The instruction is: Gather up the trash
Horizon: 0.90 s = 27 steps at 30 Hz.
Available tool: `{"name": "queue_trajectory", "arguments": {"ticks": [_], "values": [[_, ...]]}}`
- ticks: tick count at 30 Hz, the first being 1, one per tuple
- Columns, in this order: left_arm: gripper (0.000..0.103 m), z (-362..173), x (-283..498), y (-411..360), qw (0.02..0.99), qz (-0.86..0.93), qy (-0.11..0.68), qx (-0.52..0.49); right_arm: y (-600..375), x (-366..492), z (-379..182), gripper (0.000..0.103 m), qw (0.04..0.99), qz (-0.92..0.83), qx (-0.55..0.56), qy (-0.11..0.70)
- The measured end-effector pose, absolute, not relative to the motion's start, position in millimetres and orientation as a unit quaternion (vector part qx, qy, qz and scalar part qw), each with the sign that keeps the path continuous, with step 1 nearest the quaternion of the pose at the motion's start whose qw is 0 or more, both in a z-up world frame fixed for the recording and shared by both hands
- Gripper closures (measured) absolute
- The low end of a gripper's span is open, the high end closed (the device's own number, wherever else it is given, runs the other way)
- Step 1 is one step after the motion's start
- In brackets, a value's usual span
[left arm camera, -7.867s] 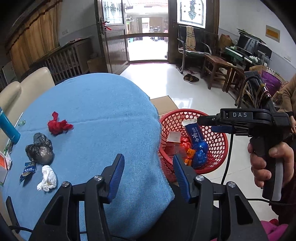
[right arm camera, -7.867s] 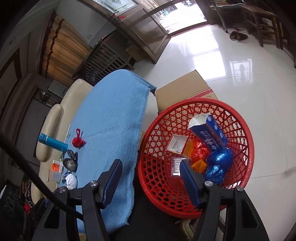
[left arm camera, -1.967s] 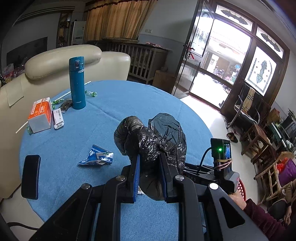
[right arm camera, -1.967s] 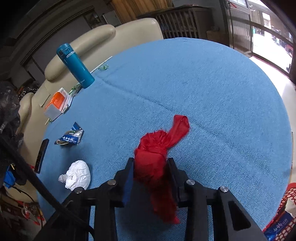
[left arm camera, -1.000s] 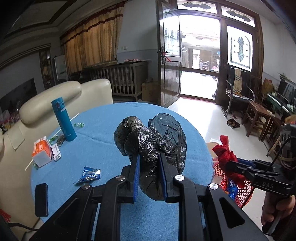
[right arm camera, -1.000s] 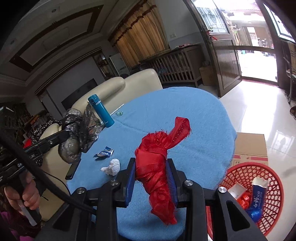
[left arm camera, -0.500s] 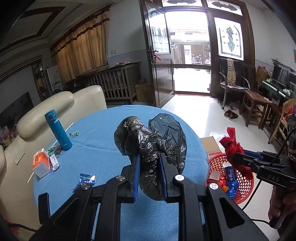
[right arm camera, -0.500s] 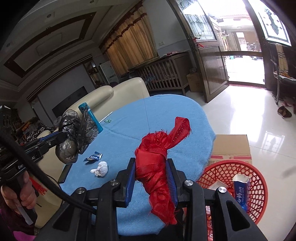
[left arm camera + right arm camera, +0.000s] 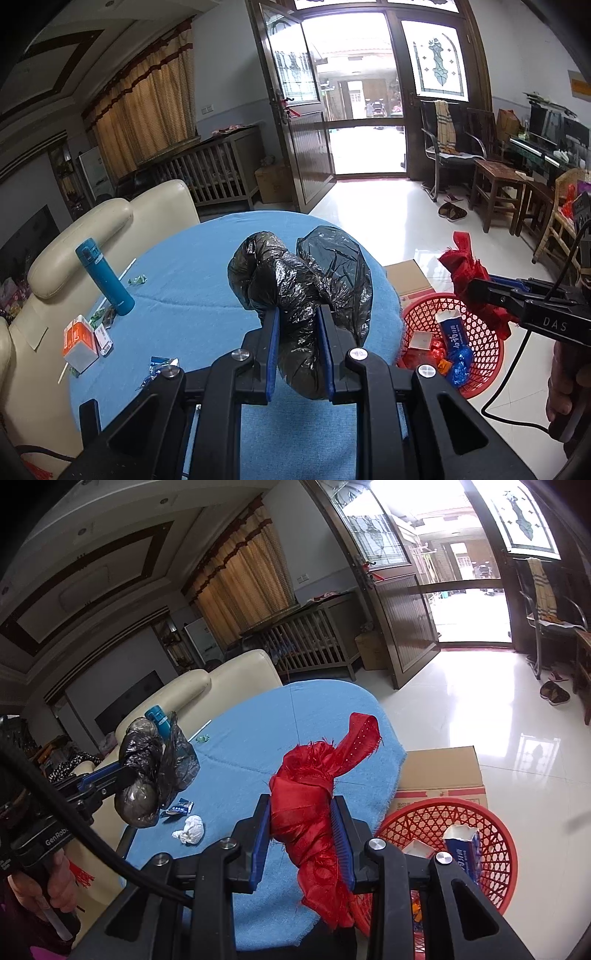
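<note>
A black bag (image 9: 295, 291), pinched upright in the left gripper (image 9: 297, 332), hangs over the blue table (image 9: 192, 288). The right gripper (image 9: 303, 834) clamps one red cloth (image 9: 314, 794), long axis vertical, above the red basket (image 9: 491, 834). Two scraps remain: a white wad (image 9: 190, 830) and a blue wrapper (image 9: 180, 807).

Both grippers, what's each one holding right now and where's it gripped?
Left gripper pinches the crumpled black plastic bag around its lower middle. Right gripper clamps the red cloth bundle at mid-length.
</note>
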<state>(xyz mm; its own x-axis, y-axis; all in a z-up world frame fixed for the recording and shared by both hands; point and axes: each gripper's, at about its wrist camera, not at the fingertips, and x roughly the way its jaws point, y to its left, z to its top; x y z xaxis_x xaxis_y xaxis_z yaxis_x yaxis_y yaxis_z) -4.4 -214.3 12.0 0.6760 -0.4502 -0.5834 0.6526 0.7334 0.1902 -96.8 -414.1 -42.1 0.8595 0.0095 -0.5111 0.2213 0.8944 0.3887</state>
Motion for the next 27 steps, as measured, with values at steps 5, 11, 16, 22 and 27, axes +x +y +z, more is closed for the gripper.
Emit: {"name": "queue_trajectory", "arguments": {"ticks": [5,11,16,22,27], "values": [[0.082,10,-11,-224,0.889,-0.317,0.258,0.207,-422,-102,-42,0.069,0.937,-0.065,0.23,0.256],[0.082,8,-16,-236,0.882,-0.325,0.26,0.22,-432,-109,-44,0.069,0.934,-0.075,0.241,0.252],[0.082,3,-20,-244,0.876,-0.332,0.264,0.229,-436,-110,-46,0.069,0.933,-0.078,0.244,0.251],[0.082,-1,-23,-252,0.87,-0.339,0.269,0.236,-441,-113,-47,0.069,0.932,-0.081,0.25,0.251],[0.082,-4,-24,-257,0.865,-0.345,0.273,0.241,-444,-114,-47,0.069,0.932,-0.084,0.251,0.249]]}}
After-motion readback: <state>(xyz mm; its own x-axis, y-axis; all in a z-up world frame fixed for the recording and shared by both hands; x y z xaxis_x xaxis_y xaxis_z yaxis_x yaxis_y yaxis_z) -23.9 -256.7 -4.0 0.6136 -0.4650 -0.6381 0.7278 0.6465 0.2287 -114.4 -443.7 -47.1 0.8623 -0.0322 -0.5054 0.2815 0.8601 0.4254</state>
